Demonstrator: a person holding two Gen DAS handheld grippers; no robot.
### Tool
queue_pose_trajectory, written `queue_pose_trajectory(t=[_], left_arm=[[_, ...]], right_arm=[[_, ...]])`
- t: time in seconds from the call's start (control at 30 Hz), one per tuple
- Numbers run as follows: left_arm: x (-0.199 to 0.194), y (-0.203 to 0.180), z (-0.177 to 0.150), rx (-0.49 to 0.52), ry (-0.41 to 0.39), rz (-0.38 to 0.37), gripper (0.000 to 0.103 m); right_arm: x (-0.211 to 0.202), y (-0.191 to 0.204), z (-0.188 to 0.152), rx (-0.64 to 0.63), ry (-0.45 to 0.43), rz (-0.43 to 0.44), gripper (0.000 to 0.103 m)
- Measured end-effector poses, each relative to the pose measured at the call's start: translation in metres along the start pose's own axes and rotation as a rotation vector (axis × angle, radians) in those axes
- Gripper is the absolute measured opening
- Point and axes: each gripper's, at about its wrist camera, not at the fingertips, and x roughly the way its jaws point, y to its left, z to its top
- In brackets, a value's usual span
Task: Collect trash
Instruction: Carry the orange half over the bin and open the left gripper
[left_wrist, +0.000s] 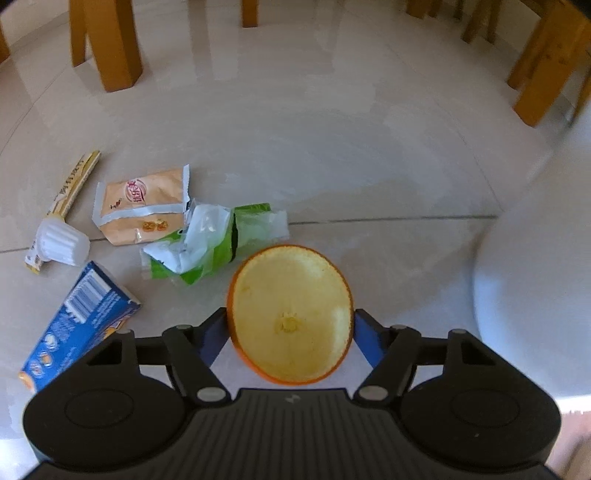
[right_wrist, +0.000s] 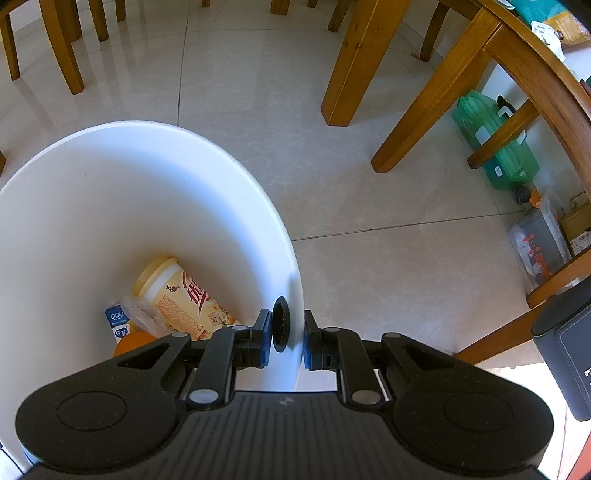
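My left gripper (left_wrist: 291, 325) is shut on a hollow half orange peel (left_wrist: 291, 314), held above the tiled floor with its pale inside facing the camera. On the floor to its left lie a green and white wrapper (left_wrist: 218, 242), a beige sachet (left_wrist: 144, 206), a blue carton (left_wrist: 77, 325), a white ribbed cap (left_wrist: 62, 242) and a long yellow box (left_wrist: 72, 188). My right gripper (right_wrist: 288, 336) is shut on the rim of a white bucket (right_wrist: 110, 206). Inside the bucket lie a yellow milk-tea cup (right_wrist: 181, 295), a small blue carton (right_wrist: 118, 325) and orange peel (right_wrist: 135, 341).
Wooden chair and table legs (left_wrist: 114, 44) stand behind the litter, more wooden legs (right_wrist: 354, 66) beyond the bucket. The bucket's white side (left_wrist: 535, 277) fills the right of the left wrist view. A green container (right_wrist: 495, 144) and a clear bin (right_wrist: 535, 243) sit under the furniture; a dark box (right_wrist: 565, 350) is near right.
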Motion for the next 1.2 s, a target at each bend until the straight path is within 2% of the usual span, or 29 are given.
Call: queue_pose_trajectory(t=[0.23, 0.5, 0.7, 0.83, 1.0, 1.1, 1.2], left_arm=[[-0.073, -0.019, 0.007, 0.169, 0.035, -0.080, 0.070], [-0.195, -0.060, 0.047, 0.350, -0.034, -0.213, 0.070], [-0.255, -0.093, 0.073, 0.409, -0.063, -0.291, 0.070], [-0.277, -0.119, 0.087, 0.455, -0.117, -0.335, 0.071], [-0.280, -0.156, 0.098, 0.484, -0.144, -0.361, 0.071], [-0.274, -0.177, 0.101, 0.504, -0.133, -0.385, 0.078], [-0.275, -0.192, 0.096, 0.529, -0.145, -0.374, 0.085]], right_arm=[[0.000, 0.000, -0.001, -0.004, -0.005, -0.003, 0.020], [0.000, 0.002, -0.002, -0.025, -0.016, -0.003, 0.020], [0.001, 0.002, -0.003, -0.022, -0.016, 0.001, 0.020], [0.002, 0.002, -0.003, -0.025, -0.013, 0.009, 0.020], [0.005, 0.000, -0.004, -0.023, 0.006, 0.018, 0.019], [0.005, 0.000, -0.004, -0.025, 0.009, 0.023, 0.019], [0.004, -0.004, -0.003, -0.013, 0.010, 0.039, 0.018]])
